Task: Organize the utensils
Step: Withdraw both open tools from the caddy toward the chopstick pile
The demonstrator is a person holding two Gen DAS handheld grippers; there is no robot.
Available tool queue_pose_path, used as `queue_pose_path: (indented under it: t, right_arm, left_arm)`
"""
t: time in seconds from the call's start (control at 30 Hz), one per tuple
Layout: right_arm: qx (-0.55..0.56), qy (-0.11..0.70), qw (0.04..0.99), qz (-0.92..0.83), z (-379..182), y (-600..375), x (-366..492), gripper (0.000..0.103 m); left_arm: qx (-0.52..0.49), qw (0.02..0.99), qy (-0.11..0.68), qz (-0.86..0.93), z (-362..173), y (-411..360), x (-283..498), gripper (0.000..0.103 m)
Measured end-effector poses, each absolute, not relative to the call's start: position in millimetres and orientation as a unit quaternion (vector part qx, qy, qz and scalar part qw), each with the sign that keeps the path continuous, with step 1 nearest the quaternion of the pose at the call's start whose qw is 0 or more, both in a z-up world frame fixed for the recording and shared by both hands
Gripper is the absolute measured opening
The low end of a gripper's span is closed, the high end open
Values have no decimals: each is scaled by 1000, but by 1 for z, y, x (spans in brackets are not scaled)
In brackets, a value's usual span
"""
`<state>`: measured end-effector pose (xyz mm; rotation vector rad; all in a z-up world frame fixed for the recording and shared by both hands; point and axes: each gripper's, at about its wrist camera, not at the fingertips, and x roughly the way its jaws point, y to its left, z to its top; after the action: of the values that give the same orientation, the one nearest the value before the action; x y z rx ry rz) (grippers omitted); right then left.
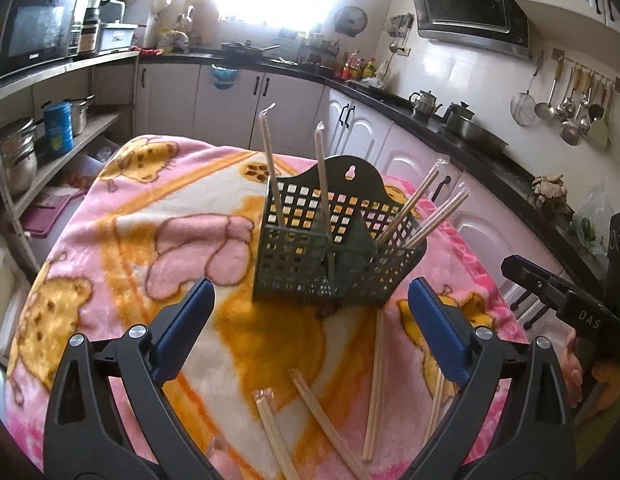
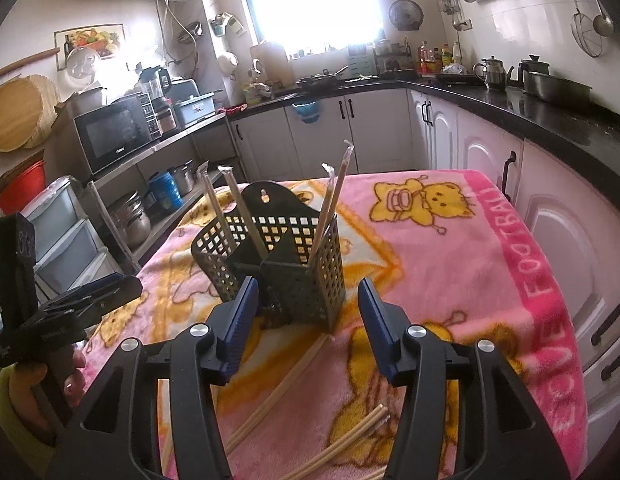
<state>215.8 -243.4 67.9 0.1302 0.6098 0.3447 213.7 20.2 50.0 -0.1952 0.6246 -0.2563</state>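
Standing mid-blanket [image 1: 122, 208], the basket [image 1: 338, 248] keeps clear of every edge.

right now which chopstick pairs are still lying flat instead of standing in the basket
The pairs on the blanket in front of the basket: one reaching its base, two nearer the left gripper. The rest stand upright inside.

basket [image 1: 334, 248] on blanket [image 1: 158, 240] | wrapped chopsticks [image 1: 322, 184] standing inside | loose chopsticks [image 1: 375, 376] lying before it
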Motion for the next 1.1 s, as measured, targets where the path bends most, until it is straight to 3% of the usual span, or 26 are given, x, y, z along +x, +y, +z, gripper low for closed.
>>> queue_pose_path:
  t: [1.1]
  right_arm:
    - [44, 351, 919, 173, 17, -231, 176, 50]
  left_arm:
    - [-128, 932, 327, -90, 3, 44, 156, 89]
